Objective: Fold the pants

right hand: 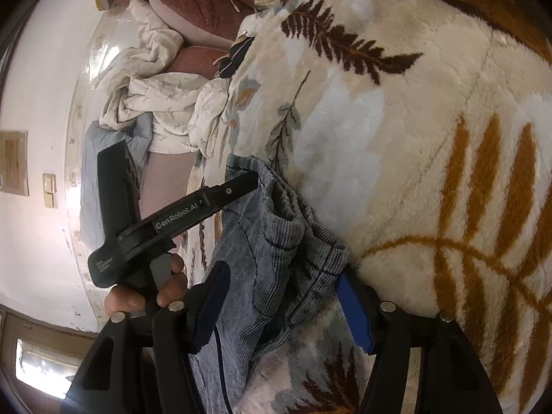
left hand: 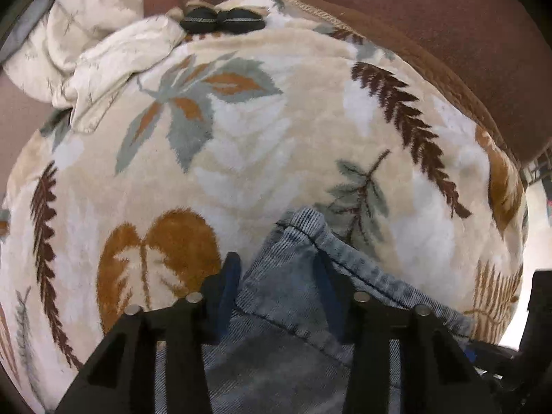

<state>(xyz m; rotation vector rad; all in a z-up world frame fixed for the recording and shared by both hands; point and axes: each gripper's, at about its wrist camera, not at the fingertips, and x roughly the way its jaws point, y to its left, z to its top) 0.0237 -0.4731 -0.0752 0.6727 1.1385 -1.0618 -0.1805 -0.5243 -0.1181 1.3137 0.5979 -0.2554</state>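
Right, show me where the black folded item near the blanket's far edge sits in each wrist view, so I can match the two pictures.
Left wrist view: the black folded item lies at top centre, on the far edge of the leaf-print blanket.
Right wrist view: it shows upper left of centre, at the blanket's edge.
Shared landmark: the crumpled white sheet beside it.

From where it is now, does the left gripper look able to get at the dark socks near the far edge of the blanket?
Probably not yet. The left gripper has the pants between its fingers, and the dark socks lie well beyond, across open leaf-print blanket. Nothing blocks the path.
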